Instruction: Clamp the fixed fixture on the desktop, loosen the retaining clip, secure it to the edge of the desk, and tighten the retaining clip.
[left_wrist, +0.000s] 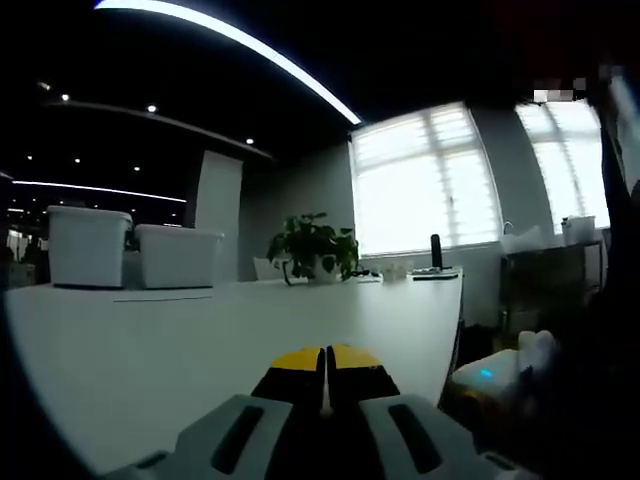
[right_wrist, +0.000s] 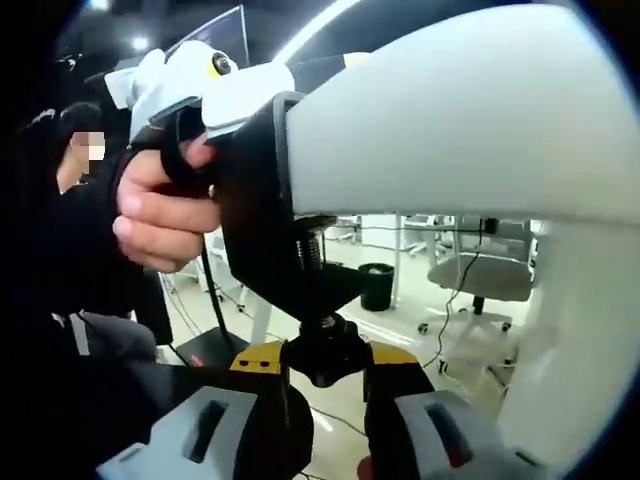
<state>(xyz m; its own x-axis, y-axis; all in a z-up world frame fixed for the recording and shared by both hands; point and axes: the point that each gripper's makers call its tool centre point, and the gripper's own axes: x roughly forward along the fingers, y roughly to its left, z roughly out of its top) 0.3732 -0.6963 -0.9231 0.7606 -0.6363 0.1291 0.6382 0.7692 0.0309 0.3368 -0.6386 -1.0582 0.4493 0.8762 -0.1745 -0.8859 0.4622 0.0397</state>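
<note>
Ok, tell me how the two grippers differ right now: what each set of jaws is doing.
The left gripper has its yellow-tipped jaws closed together on nothing, over the white desk. The right gripper has its jaws closed around the black knob of the black clamp fixture under the desk edge. Both share yellow tips and grey bodies.

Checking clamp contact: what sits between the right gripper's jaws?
In the right gripper view, the black clamp's screw knob sits between the right gripper jaws, under the white desk edge.
</note>
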